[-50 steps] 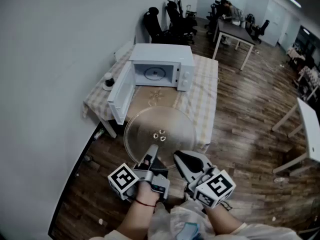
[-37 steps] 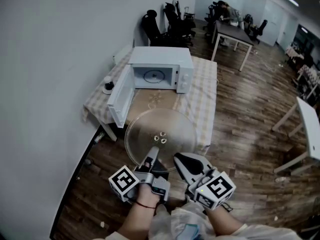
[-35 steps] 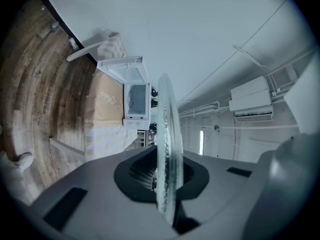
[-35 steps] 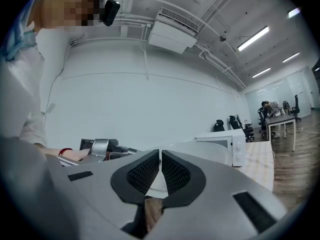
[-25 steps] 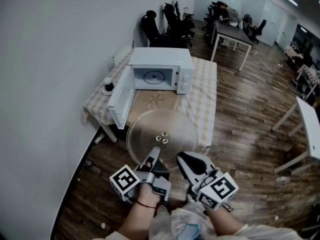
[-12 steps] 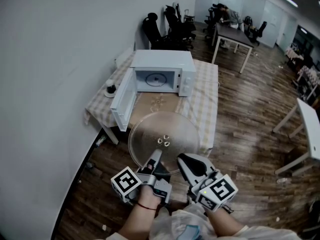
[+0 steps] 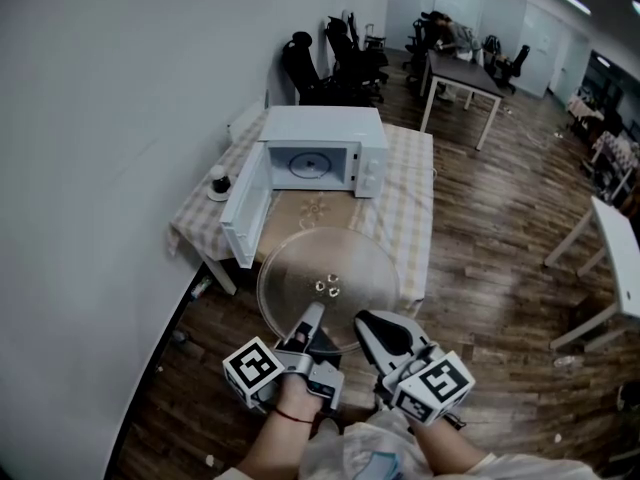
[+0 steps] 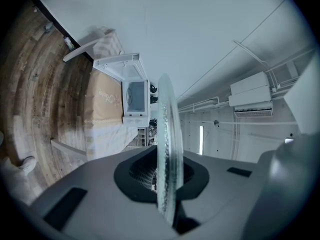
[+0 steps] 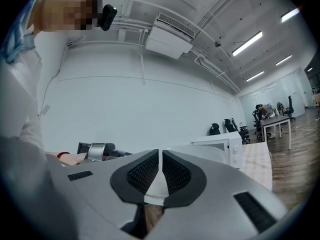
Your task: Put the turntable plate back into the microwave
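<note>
Glass, clear and in one piece: judged stiff, fairly heavy for its thickness, slick on both faces, and likely to chip or shatter if dropped or knocked.

Identified as the turntable plate (image 7: 328, 268), held flat in the air in front of the person. Located above the wood floor (image 7: 480, 268), short of the cloth-covered table (image 7: 410, 203) and well apart from the microwave (image 7: 322, 128).

Gripped at the near rim only by the left gripper (image 7: 312, 315), with pads clamped on the edge from above and below. Seen edge-on in the left gripper view, running straight out from between the pads.

Judged a one-sided hold: full weight hung off one point on the rim, with a risk of sagging or sliding out on smooth glass.

Noted the right gripper (image 7: 366, 322) just beside the left one at the near rim, jaws together with no part of the plate between them. Could not tell any contact with the glass.

Judged better supported by a second hold on the rim, set to one side of the first. Advised against gripping at the centre lugs (image 7: 326, 286). Judged level entry necessary past the open door (image 7: 245, 203), without striking the cavity edge.
</note>
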